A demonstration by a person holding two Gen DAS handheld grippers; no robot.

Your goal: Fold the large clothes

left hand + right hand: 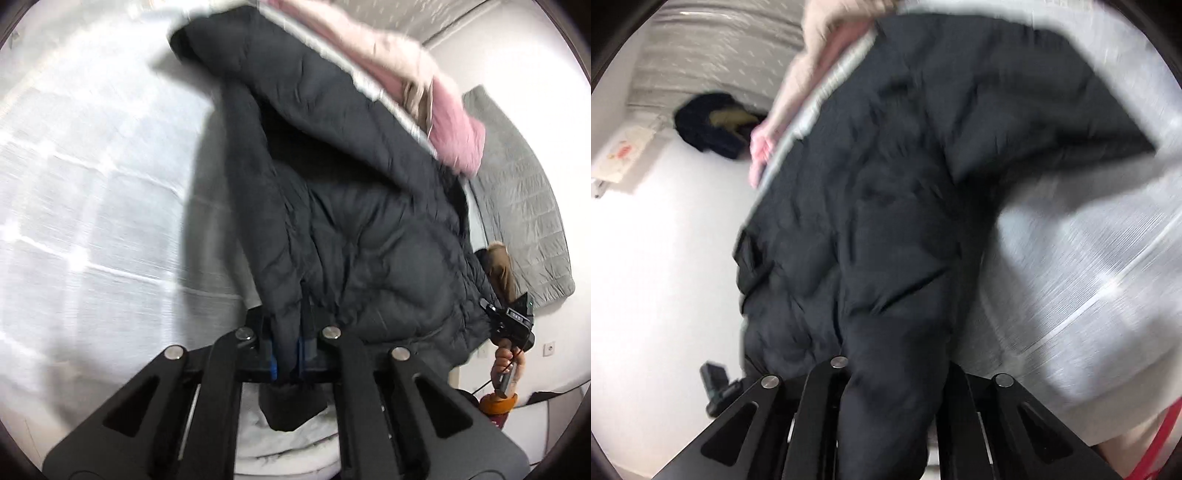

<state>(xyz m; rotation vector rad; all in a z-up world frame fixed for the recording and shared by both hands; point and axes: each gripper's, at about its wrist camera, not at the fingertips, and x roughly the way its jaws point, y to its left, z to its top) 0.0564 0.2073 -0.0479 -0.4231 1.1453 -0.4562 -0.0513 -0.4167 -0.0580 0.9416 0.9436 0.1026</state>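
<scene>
A big black puffer jacket (351, 221) hangs in front of me over a white bed sheet (92, 184). My left gripper (291, 325) is shut on a fold of its edge, with the fabric pinched between the blue-padded fingers (274, 354). To the far right of that view a hand (504, 363) holds my right gripper (511, 321) against the jacket's other edge. In the right wrist view the jacket (886, 184) drapes over my right gripper (890, 373), which is shut on it, its fingertips buried in cloth.
Pink and beige clothes (454, 136) lie behind the jacket. A grey quilt (517, 206) is spread at the right. A dark garment with an olive lining (713, 125) sits by the wall. A small black device (716, 384) shows low on the left.
</scene>
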